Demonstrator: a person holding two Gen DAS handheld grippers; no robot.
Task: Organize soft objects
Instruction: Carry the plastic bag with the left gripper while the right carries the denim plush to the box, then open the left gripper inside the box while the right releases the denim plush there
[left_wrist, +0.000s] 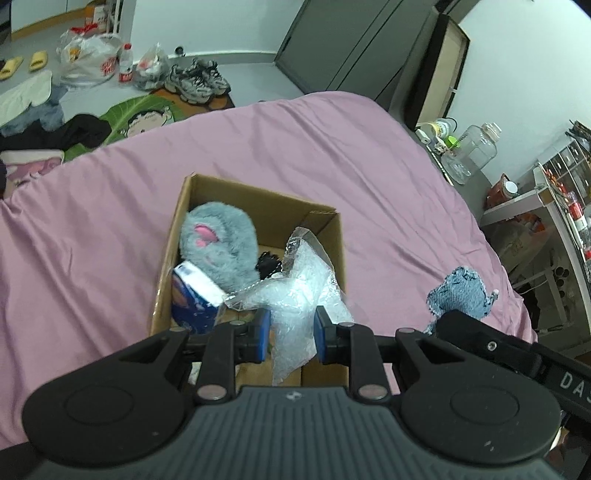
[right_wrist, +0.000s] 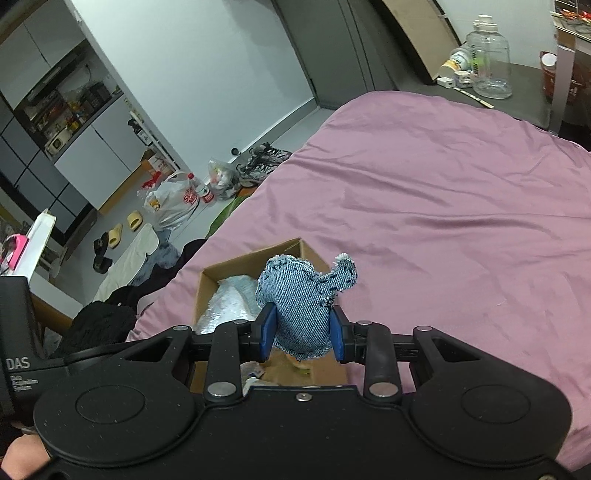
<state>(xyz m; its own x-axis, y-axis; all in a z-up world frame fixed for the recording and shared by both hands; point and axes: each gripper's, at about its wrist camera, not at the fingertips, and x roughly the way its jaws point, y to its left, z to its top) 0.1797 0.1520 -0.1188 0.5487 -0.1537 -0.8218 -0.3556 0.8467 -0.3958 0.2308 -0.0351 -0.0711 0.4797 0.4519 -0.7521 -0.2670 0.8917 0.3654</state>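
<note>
Your right hand-held gripper (right_wrist: 303, 338) is clamped on a blue denim toy (right_wrist: 301, 308), held above the near edge of the cardboard box (left_wrist: 325, 230) on the pink bed (left_wrist: 110, 221). Your left hand-held gripper (left_wrist: 291, 334) pinches a sheet of bubble wrap (left_wrist: 295, 295) that trails into the box, beside a grey plush toy (left_wrist: 221, 243) and a blue carton (left_wrist: 195, 299).
</note>
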